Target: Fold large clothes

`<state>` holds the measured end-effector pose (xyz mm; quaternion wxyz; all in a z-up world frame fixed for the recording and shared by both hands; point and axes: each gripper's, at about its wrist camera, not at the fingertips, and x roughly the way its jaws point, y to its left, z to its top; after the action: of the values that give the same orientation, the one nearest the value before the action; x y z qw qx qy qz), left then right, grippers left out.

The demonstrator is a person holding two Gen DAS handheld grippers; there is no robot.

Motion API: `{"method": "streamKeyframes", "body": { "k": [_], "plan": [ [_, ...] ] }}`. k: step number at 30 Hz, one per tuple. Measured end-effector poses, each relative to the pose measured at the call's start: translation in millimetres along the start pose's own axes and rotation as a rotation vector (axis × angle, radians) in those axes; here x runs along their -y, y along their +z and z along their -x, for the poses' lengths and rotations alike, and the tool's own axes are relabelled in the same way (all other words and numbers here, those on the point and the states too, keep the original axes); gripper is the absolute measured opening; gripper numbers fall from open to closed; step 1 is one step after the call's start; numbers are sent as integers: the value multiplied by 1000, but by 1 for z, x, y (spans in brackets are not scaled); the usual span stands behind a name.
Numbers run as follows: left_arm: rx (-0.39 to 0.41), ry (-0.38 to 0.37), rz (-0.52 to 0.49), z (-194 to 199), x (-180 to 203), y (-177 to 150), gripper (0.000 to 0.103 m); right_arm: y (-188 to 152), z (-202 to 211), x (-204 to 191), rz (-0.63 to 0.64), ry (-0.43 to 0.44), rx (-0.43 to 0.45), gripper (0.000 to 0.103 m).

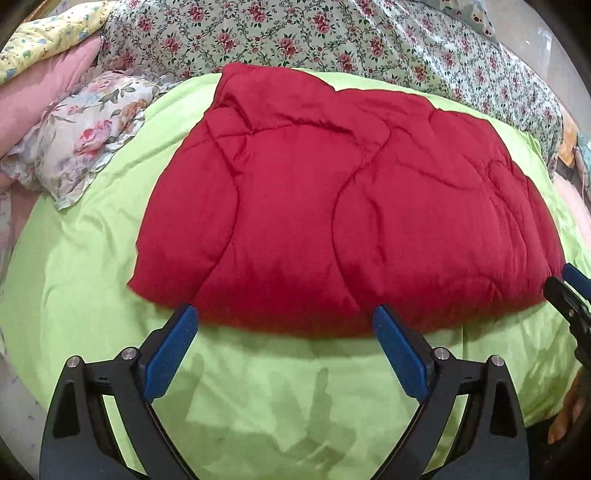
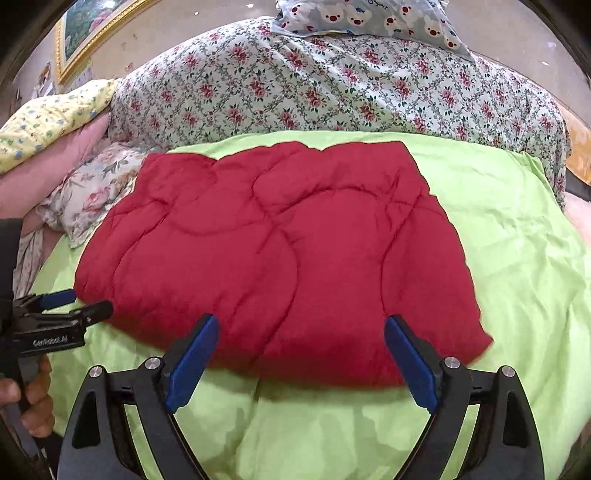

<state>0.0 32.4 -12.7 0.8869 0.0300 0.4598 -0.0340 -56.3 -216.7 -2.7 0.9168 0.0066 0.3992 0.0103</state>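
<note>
A red quilted padded garment [image 1: 332, 199] lies folded into a rough rectangle on a lime-green sheet [image 1: 92, 288]; it also shows in the right wrist view [image 2: 280, 266]. My left gripper [image 1: 286, 317] is open and empty, its blue pads just short of the garment's near edge. My right gripper [image 2: 301, 328] is open and empty at the same near edge, further right. The right gripper's tips show at the far right of the left wrist view [image 1: 565, 284]. The left gripper shows at the left of the right wrist view [image 2: 77, 302].
A floral-print bedcover [image 2: 332, 85] is heaped behind the green sheet [image 2: 517, 258]. A rose-print pillow [image 1: 81, 136] lies at the left, with a yellow patterned cushion [image 1: 48, 33] behind it. A bear-print pillow [image 2: 369, 18] sits at the back. A framed picture [image 2: 92, 33] hangs at the upper left.
</note>
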Motion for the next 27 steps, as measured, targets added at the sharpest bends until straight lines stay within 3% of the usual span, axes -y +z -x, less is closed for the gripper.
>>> {"method": "streamKeyframes", "body": {
  "k": [12,27],
  "plan": [
    [5,19,-72,25,12,-17,97,-25,19,-10,0,21,-73,92],
    [60,58,-90,51,17,1,101,3,45,-24,24,23,-26,93]
  ]
}}
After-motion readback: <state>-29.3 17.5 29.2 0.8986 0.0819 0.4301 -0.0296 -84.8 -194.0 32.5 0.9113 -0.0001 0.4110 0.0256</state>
